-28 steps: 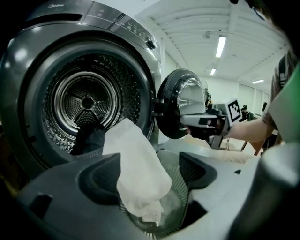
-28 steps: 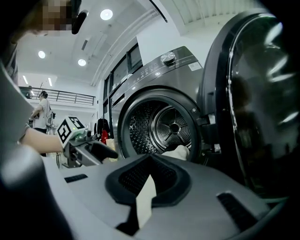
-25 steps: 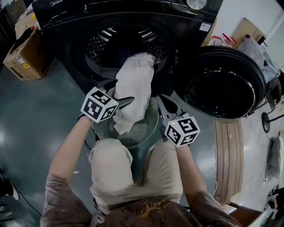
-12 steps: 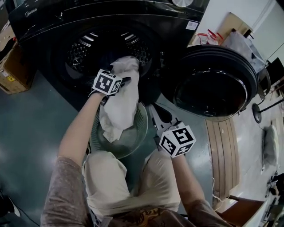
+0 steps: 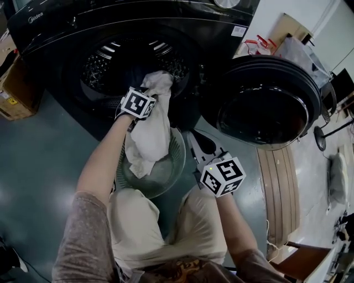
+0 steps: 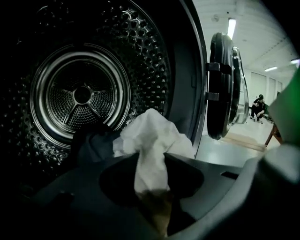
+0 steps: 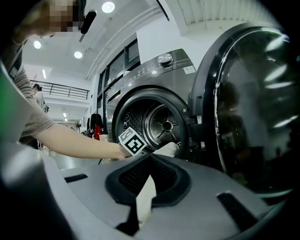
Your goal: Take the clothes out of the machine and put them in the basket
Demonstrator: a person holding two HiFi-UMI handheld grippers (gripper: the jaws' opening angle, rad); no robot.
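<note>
**Fresh grip at the drum**

From the machine [image 5: 52, 30] down into the basket [image 5: 176, 176] drapes the white garment [image 5: 150, 135]. Our left tool [image 6: 151, 161], up from the basket, has just been closing and now clamps it, so we can pull. Our right tool [image 7: 147, 161] pinches a pale strip [image 7: 144, 199].

A cardboard box [image 5: 12, 95] is seen on the floor [image 5: 38, 149] at the far left. A wooden board [image 5: 283, 193] is laid at the right. A seated person [image 6: 257, 107] is seen far off.

Dim, dark drum [image 6: 82, 93], bright ceiling lights [image 7: 108, 6], glare on door glass [image 5: 265, 113], fisheye-bent edges, blurred foreground.
</note>
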